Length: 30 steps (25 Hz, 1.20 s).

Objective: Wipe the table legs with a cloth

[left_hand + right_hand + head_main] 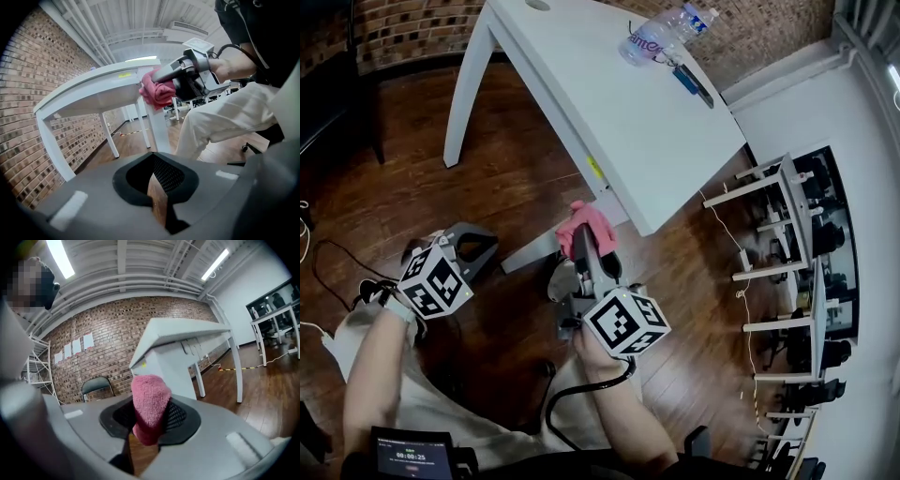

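Closest in: a person in pale trousers (441, 412), seated low, one gripper per hand. L gripper (483, 246) hangs low over the wood floor (516, 169), off to the side of the work. Its jaw tips meet w/ nothing between them; only floorboards show through the slot behind.

R gripper (589, 246) is pointed up and fwd, jaws clamped on a pink cloth (149, 404). The cloth is bunched into a wad that sticks out past the tips. That wad sits up against the top of the nearest table leg (157, 126), right under the corner of the white table (647, 122).

Farther back, the table's other white leg (464, 94) slants down to the floor. On the tabletop, well apart from the cloth, a clear plastic water bottle (661, 37) lies on its side. A dark pen-like thing w/ a blue end (692, 82) lies just beside it.

Beyond that, a red-brick wall (403, 33). To the right, rows of white desks (769, 225) w/ black chairs.
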Each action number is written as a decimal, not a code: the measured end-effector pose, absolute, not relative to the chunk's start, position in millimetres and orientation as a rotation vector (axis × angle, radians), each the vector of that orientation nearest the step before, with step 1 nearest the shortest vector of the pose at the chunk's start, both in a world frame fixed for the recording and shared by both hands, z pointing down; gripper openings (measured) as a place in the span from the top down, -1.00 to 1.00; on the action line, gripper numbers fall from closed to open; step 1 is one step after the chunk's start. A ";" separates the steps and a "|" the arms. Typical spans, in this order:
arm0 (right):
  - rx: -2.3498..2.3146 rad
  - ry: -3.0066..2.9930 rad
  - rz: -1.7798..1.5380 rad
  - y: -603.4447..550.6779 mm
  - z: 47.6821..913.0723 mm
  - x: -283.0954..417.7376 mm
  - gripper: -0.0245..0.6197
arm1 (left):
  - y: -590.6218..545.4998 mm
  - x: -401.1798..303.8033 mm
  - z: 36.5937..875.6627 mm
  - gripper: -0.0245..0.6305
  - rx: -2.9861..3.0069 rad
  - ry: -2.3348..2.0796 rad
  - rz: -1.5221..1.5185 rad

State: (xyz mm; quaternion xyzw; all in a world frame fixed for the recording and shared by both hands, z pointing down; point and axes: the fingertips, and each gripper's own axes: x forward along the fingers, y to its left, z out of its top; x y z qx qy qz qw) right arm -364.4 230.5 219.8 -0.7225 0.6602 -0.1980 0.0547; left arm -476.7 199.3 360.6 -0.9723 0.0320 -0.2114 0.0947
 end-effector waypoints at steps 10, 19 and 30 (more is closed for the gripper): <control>-2.255 2.079 -0.726 241.2 300.9 -362.7 0.60 | 203.6 -472.3 355.1 0.92 -2.852 0.054 -0.648; -2.287 2.055 -0.968 242.4 416.2 -356.8 0.60 | 195.0 -470.9 365.3 0.92 -2.844 0.056 -0.647; -2.510 2.207 -1.180 250.2 562.5 -365.4 0.60 | 183.4 -481.4 364.8 0.92 -2.840 0.066 -0.636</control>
